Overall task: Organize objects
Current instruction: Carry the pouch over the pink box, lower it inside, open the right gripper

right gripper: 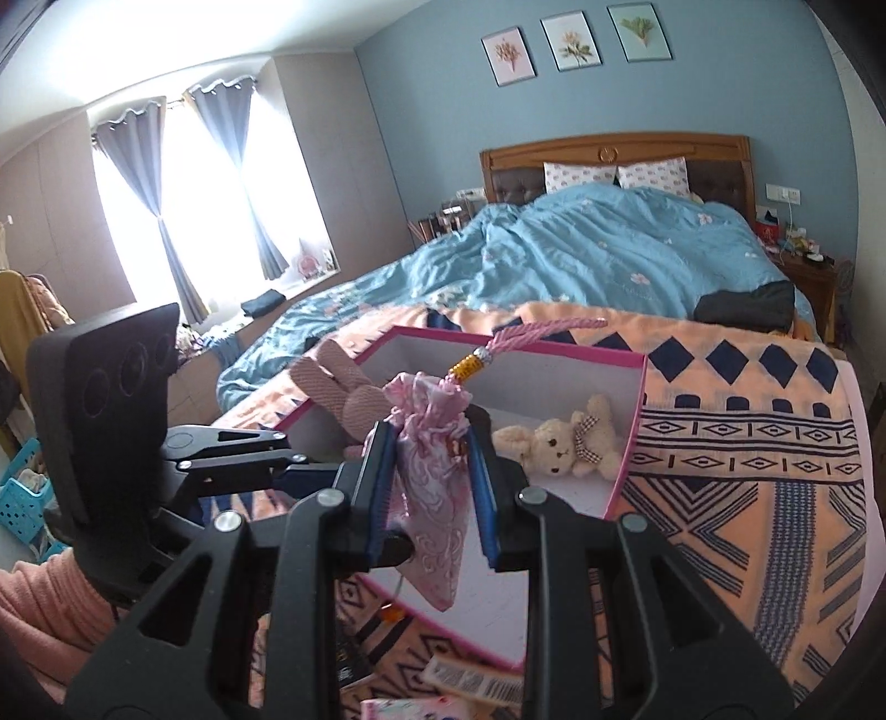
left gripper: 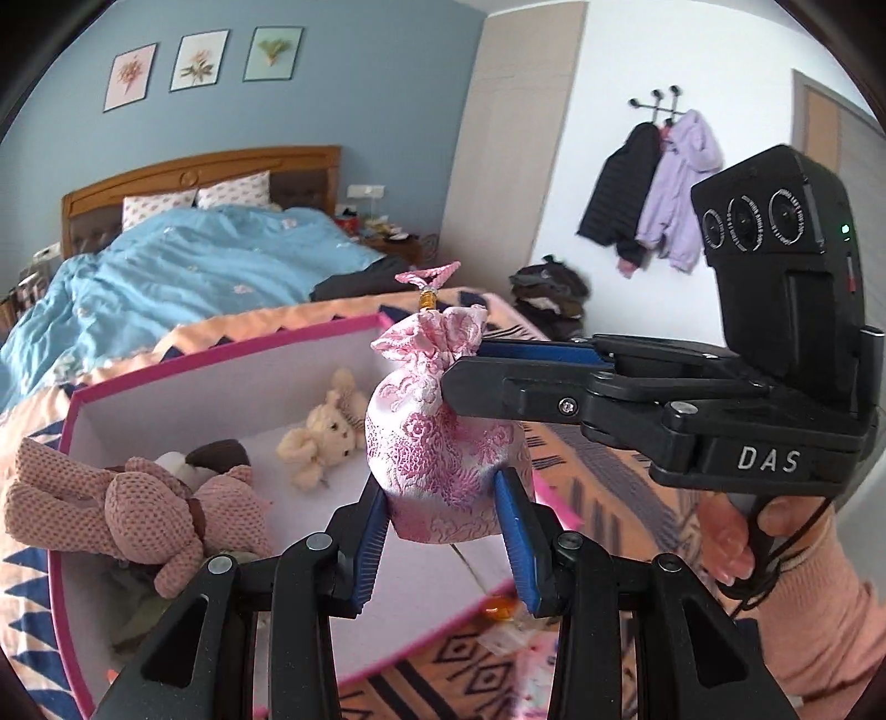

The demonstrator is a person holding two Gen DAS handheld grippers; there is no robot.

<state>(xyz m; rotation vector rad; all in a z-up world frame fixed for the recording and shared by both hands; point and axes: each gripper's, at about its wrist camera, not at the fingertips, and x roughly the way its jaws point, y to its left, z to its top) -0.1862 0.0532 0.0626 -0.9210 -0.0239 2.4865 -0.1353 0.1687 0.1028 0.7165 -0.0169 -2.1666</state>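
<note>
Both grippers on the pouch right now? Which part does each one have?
Yes. The left gripper clamps the pink brocade pouch at its lower body; the right gripper pinches it just below the gathered neck. It hangs above the pink-rimmed box.

A home bedroom: a double bed (right gripper: 609,260) with a carved wooden headboard (right gripper: 614,149), two patterned pillows (right gripper: 581,174) and a rumpled blue quilt (left gripper: 210,260) stands against a blue wall hung with three framed flower prints (right gripper: 573,41). Grey curtains (right gripper: 171,183) flank a bright window, coats (left gripper: 653,188) hang from wall hooks, and a cluttered nightstand (right gripper: 803,260) sits beside the bed's head
</note>
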